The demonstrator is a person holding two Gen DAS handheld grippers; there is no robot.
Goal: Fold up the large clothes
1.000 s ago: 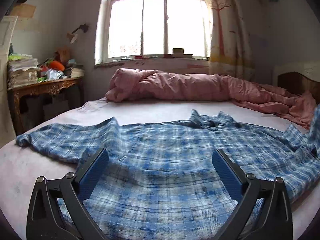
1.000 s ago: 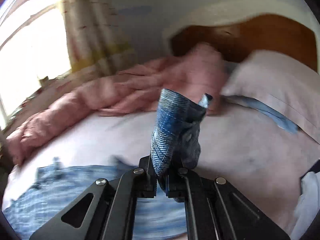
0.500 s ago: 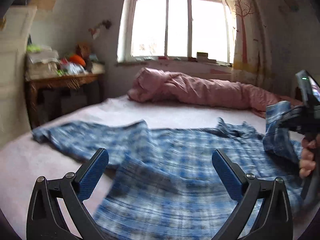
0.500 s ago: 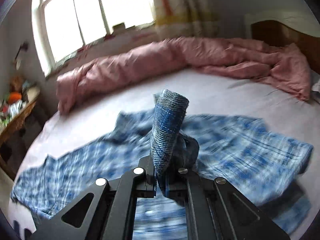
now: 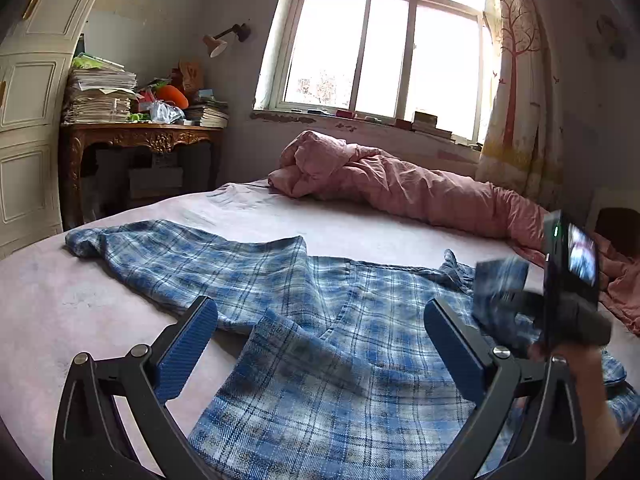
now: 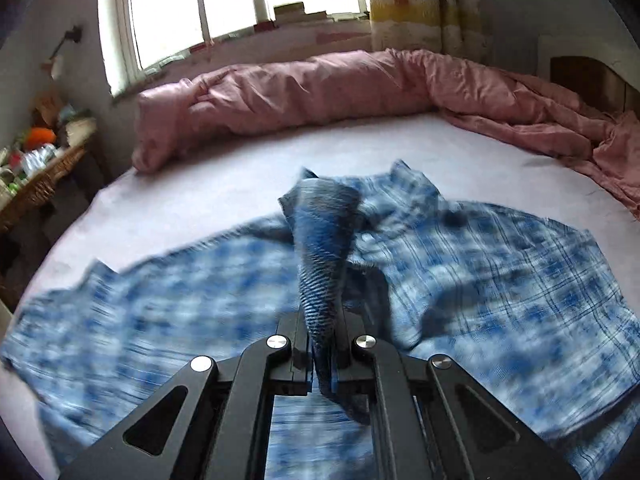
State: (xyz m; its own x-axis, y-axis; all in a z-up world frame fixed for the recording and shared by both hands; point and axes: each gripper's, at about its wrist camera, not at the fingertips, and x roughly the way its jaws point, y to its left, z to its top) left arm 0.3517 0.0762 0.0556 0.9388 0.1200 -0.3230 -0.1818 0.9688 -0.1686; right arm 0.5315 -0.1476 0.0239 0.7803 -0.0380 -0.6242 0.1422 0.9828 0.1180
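A large blue plaid shirt (image 5: 320,320) lies spread on the pale pink bed (image 5: 60,300), one sleeve stretched out to the left. My left gripper (image 5: 320,344) is open and empty, hovering over the shirt's lower body. My right gripper (image 6: 322,354) is shut on the shirt's right sleeve cuff (image 6: 320,248) and holds it raised over the shirt's body (image 6: 500,280). The right gripper also shows in the left wrist view (image 5: 516,308), at the right, with the cuff in it.
A rolled pink duvet (image 5: 400,184) lies along the far side of the bed under the window. A carved wooden table (image 5: 136,140) piled with papers stands at the left, beside a white cabinet (image 5: 28,112). A wooden headboard (image 6: 588,76) is at the right.
My right gripper has carried the sleeve cuff from the bed's right side inward over the shirt body. The left wrist view has swung left; the left gripper stays open.
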